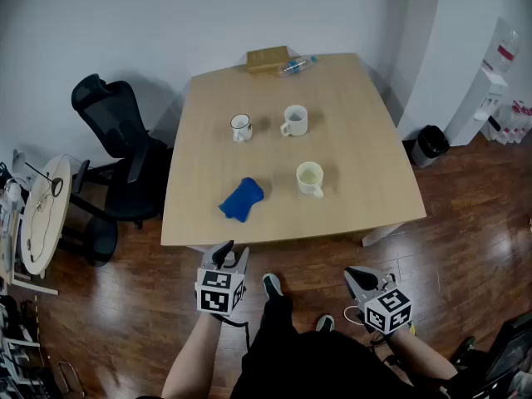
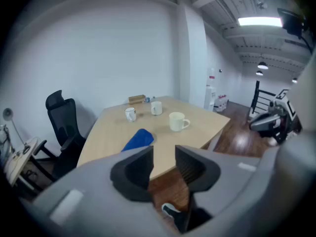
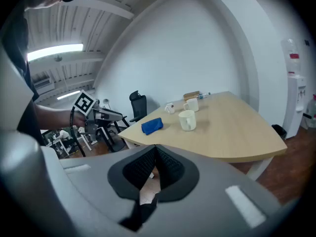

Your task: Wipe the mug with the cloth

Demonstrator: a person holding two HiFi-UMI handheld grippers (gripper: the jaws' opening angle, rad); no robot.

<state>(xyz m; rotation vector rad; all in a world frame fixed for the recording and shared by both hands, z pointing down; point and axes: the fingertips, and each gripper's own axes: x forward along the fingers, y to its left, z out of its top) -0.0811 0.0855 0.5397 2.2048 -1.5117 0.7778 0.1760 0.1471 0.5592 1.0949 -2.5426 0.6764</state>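
1. From the head view, we hold both tongs short of the counter (image 1: 199, 214), over the wooden floor.
2. Our left tongs (image 1: 226, 254) are parted a little, with nothing between them. Our right tongs (image 1: 359, 278) are clenched and hold nothing.
3. The cloth (image 1: 242, 199) lies at 12 o'clock from the left tongs, near the counter's front edge. The left tongs are the nearer pair. From the right tongs it sits at about 10 o'clock.
4. The cloth is blue and bunched, with its long axis running from 7 to 1 o'clock.
5. The cream mug (image 1: 310, 179) stands upright at 3 o'clock of the cloth, apart from it.
6. Farther back stand a white mug (image 1: 294, 120) and a small mug (image 1: 241, 127). We cannot tell which mug is meant.
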